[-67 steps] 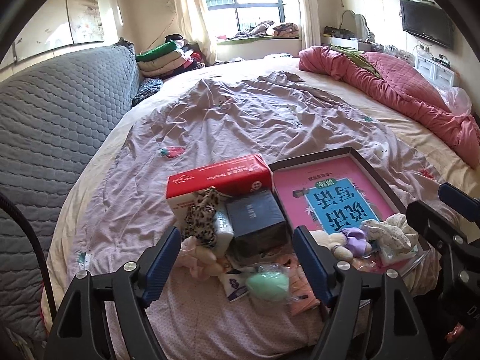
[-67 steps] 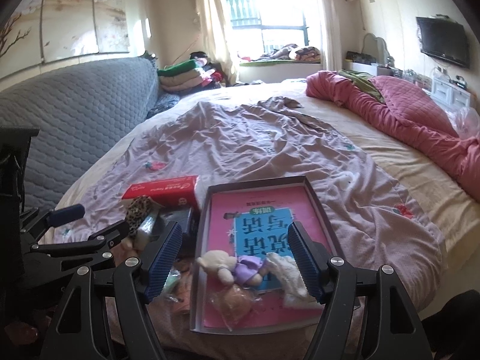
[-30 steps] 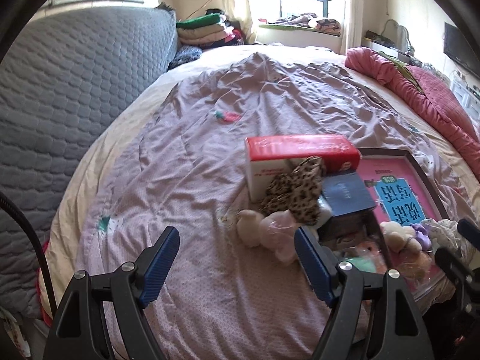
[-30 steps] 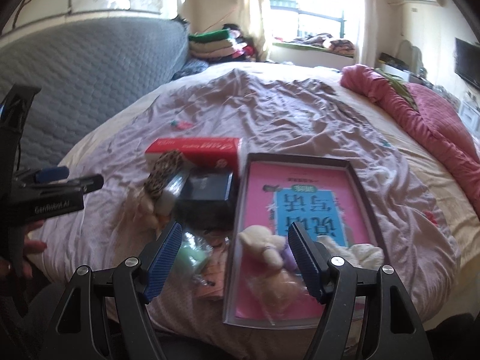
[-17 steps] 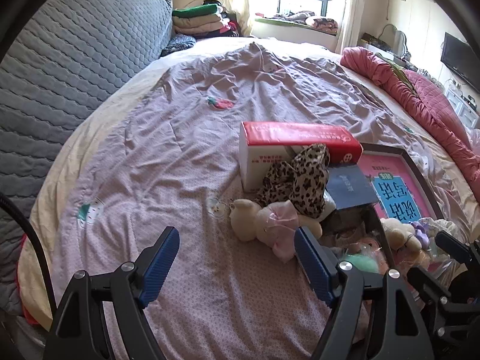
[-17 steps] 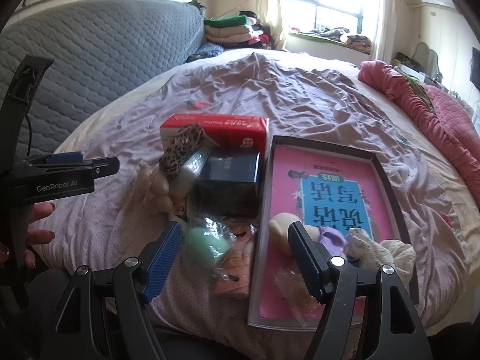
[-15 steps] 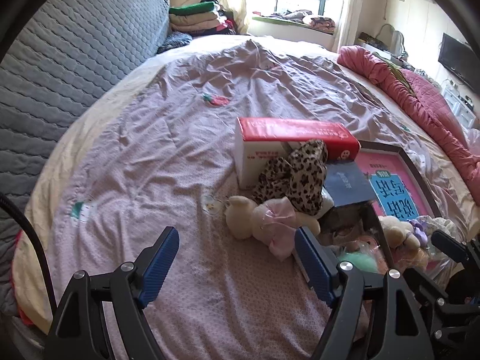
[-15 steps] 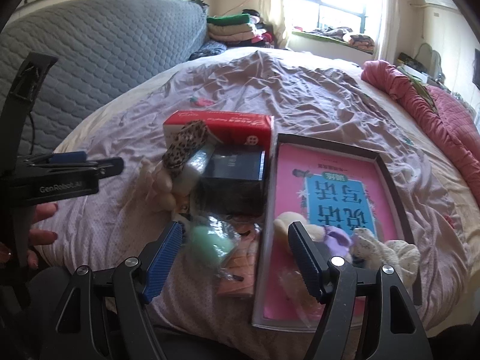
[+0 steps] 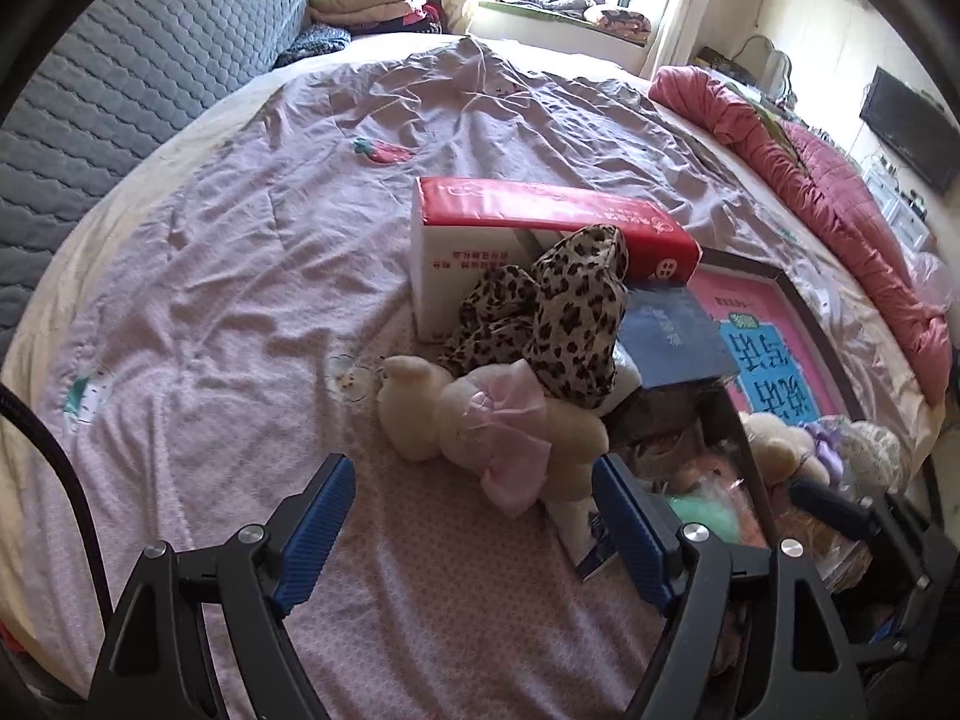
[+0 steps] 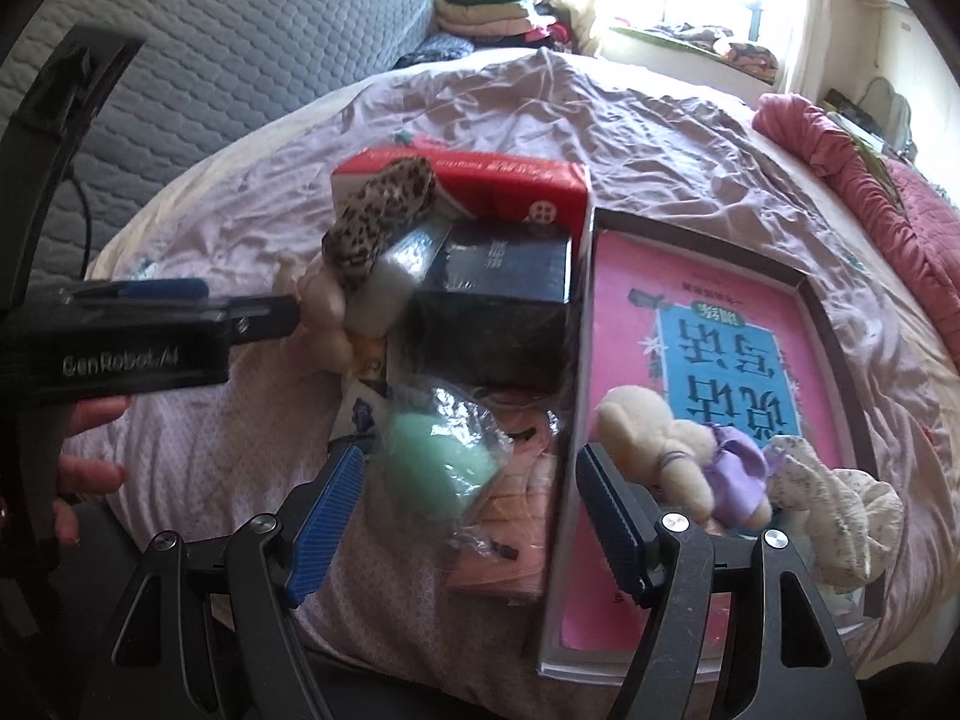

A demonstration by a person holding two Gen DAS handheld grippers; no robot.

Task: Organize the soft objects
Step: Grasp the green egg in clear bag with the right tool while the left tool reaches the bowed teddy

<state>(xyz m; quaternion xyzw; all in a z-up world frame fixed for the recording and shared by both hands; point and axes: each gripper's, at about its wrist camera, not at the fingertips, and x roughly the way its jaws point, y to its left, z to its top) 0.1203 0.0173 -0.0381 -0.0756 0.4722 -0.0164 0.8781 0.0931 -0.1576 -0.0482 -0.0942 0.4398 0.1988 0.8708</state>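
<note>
A cream plush toy with a pink bow [image 9: 480, 414] lies on the bed just ahead of my open, empty left gripper [image 9: 474, 525]. A leopard-print cloth [image 9: 552, 312] leans on it and on a red tissue box [image 9: 540, 222]. My right gripper [image 10: 471, 516] is open and empty over a mint-green sponge in a clear bag [image 10: 438, 450]. A shallow box with a pink liner [image 10: 708, 324] holds a cream plush with a purple bow [image 10: 672, 450] and a white floral cloth [image 10: 834, 498]. The left gripper also shows in the right wrist view [image 10: 252, 309], by the plush.
A dark blue box [image 10: 504, 288] stands between the tissue box and the shallow box. A peach item [image 10: 516, 516] and a small card [image 9: 591, 531] lie near the bed's front edge. A pink quilt [image 9: 840, 204] lies at the right, a grey padded headboard [image 9: 120, 60] at the left.
Both grippers have moved closer and lower to the pile. The left one swung left to face the pink-bow plush; the right one came over the green sponge. Both stay open.
</note>
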